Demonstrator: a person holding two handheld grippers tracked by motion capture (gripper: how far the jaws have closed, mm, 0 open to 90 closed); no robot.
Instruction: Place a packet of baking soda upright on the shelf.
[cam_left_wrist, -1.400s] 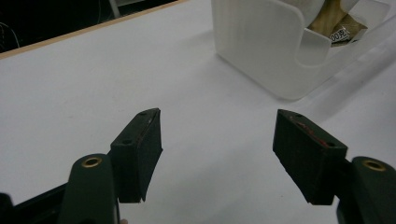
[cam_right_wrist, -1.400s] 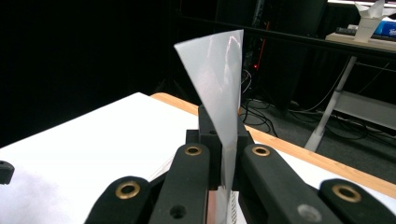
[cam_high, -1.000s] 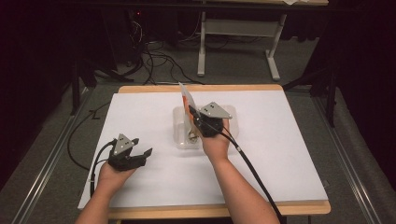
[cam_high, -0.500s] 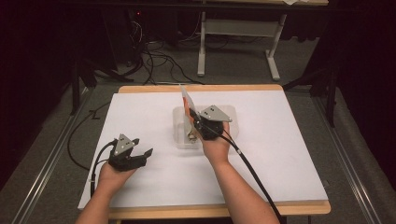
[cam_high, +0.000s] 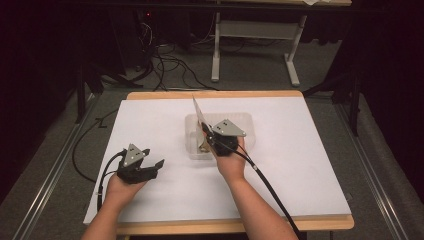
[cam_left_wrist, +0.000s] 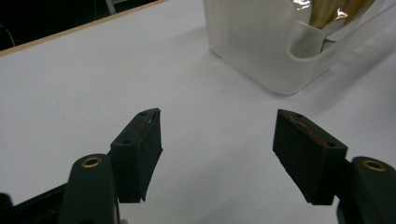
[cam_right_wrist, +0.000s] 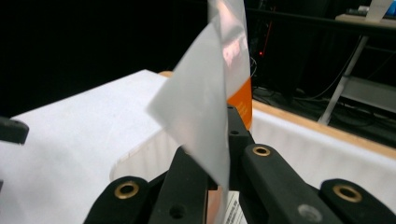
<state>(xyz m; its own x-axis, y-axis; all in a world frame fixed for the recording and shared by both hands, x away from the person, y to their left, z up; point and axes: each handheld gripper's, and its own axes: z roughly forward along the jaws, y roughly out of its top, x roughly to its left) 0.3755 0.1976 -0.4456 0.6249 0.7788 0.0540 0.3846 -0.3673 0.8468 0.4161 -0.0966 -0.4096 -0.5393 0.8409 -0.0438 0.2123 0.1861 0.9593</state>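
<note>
A clear plastic tub (cam_high: 245, 122) stands at the middle of the white-covered table (cam_high: 310, 165). My right gripper (cam_high: 205, 132) is over the tub, shut on a flat packet (cam_high: 198, 111) that sticks up and away from it. In the right gripper view the packet (cam_right_wrist: 210, 102) is translucent white with an orange part, pinched between the jaws of the right gripper (cam_right_wrist: 219, 144). My left gripper (cam_high: 154, 157) rests on the table left of the tub, open and holding nothing. In the left gripper view the left gripper (cam_left_wrist: 217, 140) faces the tub (cam_left_wrist: 252, 51), which holds a shiny brownish wrapper (cam_left_wrist: 336, 11).
The table's wooden edge (cam_high: 215, 94) runs along the far side. Beyond it are dark floor, cables (cam_high: 165, 65) and a white table frame (cam_high: 255, 30). Each gripper's cable (cam_high: 270, 190) trails toward the near edge.
My right gripper, with the packet, has shifted slightly toward the near side over the tub. The left gripper has stayed where it was.
</note>
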